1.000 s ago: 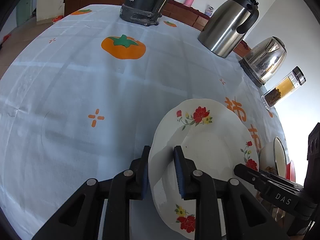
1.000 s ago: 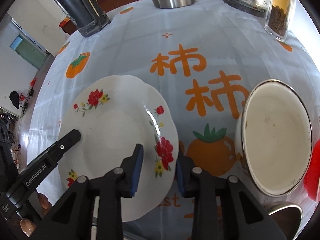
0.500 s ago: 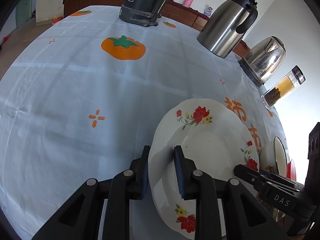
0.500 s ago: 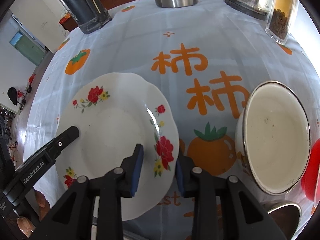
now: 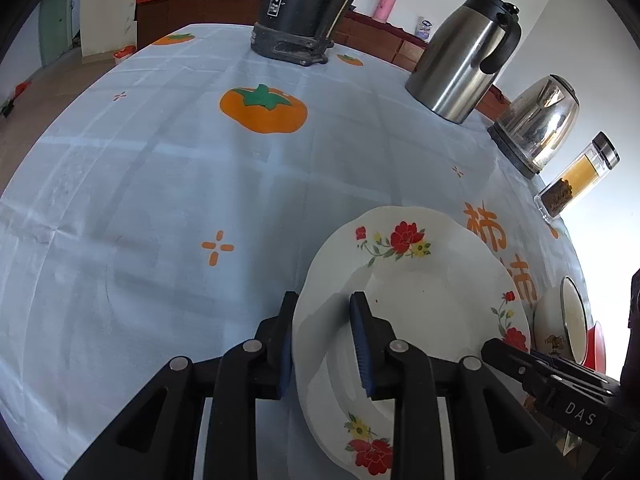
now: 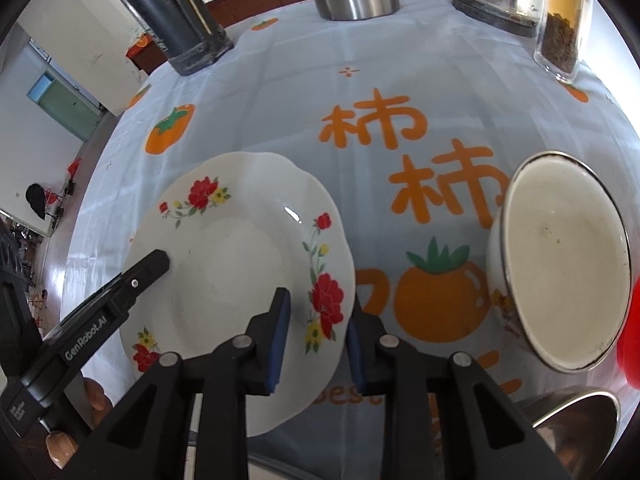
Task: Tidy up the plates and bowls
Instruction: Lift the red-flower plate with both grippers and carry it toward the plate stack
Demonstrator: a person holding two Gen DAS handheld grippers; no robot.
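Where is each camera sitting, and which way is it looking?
Left wrist view: sits on the left gripper, facing down over the white flowered plate toward the steel jug; the right gripper's black finger shows.
Right wrist view: sits on the right gripper, whose jaws have just been closing astride that plate's rim, facing the cream enamel bowl; a person's fingertips show.
Both views share the plate and persimmon tablecloth.
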